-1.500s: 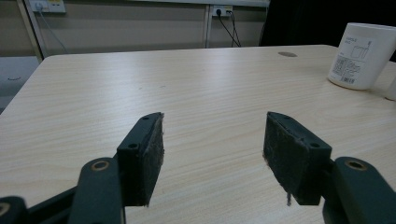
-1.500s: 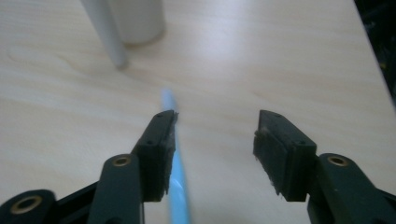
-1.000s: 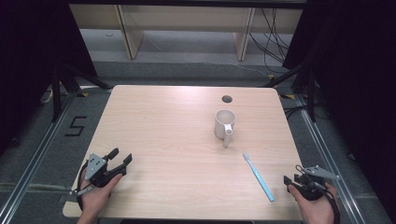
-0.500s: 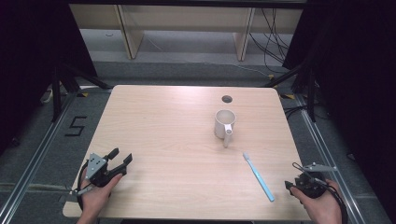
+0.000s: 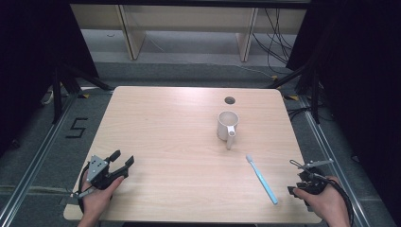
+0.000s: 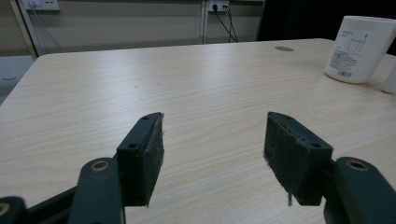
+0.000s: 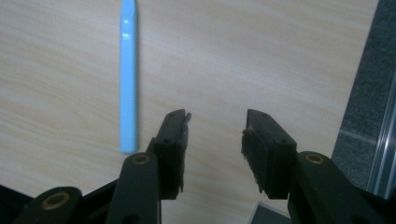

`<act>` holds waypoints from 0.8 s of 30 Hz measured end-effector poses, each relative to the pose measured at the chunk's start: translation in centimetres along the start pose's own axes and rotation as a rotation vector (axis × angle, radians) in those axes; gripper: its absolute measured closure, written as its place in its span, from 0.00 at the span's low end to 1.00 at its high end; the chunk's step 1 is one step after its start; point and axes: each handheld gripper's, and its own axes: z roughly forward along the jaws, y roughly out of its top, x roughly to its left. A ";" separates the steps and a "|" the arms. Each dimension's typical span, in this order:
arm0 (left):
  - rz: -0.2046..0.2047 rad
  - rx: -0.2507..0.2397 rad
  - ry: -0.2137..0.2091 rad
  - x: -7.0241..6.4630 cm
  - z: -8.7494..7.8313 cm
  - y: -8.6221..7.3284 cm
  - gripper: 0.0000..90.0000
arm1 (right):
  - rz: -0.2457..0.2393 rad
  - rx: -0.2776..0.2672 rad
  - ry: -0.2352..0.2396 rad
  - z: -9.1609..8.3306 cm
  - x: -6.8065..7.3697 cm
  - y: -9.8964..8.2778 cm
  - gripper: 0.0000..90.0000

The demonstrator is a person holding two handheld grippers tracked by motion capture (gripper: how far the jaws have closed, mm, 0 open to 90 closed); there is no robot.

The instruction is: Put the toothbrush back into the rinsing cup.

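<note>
A white mug point(image 5: 226, 125) stands upright right of the table's middle, its handle toward the person; it also stands at the upper right as the mug point(image 6: 358, 48) in the left gripper view. A light blue toothbrush point(image 5: 261, 178) lies flat near the front right, its head toward the mug. My right gripper point(image 5: 302, 184), held at the table's front right corner, looks straight down, open and empty point(image 7: 215, 119), with the toothbrush point(image 7: 128, 74) just left of its jaws. My left gripper point(image 5: 122, 159) rests at the front left, open and empty point(image 6: 215, 126), facing across the table.
A round cable hole point(image 5: 230, 100) sits in the table point(image 5: 165, 127) behind the mug. The table's right edge and the grey floor point(image 7: 369, 93) run close beside my right gripper. Shelving and cables stand beyond the far edge.
The right hand has tipped its gripper downward over the table's front right corner and shifted slightly. The left gripper, mug and toothbrush have stayed put.
</note>
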 end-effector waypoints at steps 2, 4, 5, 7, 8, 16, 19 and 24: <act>0.001 0.001 -0.001 0.0 0.0 0.0 0.42 | -0.008 0.040 0.009 0.2 0.0 0.3 0.66; 0.002 0.001 -0.001 0.0 0.0 0.0 0.42 | -0.015 0.071 0.002 0.4 0.1 0.5 0.67; 0.003 0.002 -0.001 0.0 0.0 0.0 0.42 | -0.015 0.071 0.002 0.4 0.1 0.5 0.67; 0.002 0.003 -0.002 0.0 0.0 0.0 0.42 | -0.006 0.116 -0.010 0.7 0.2 0.8 0.68; 0.002 0.004 -0.002 0.0 0.0 0.0 0.42 | -0.028 0.126 -0.005 0.6 0.2 1.0 0.68; -0.004 -0.001 -0.004 0.0 0.0 0.0 0.41 | -0.118 0.229 0.040 1.3 0.3 2.6 0.71; -0.006 -0.017 -0.013 0.1 0.2 -0.1 0.41 | -0.110 0.290 0.047 1.4 0.9 3.1 0.72; -0.006 -0.018 -0.014 0.1 0.2 -0.1 0.41 | -0.125 0.314 0.048 1.9 1.6 3.9 0.73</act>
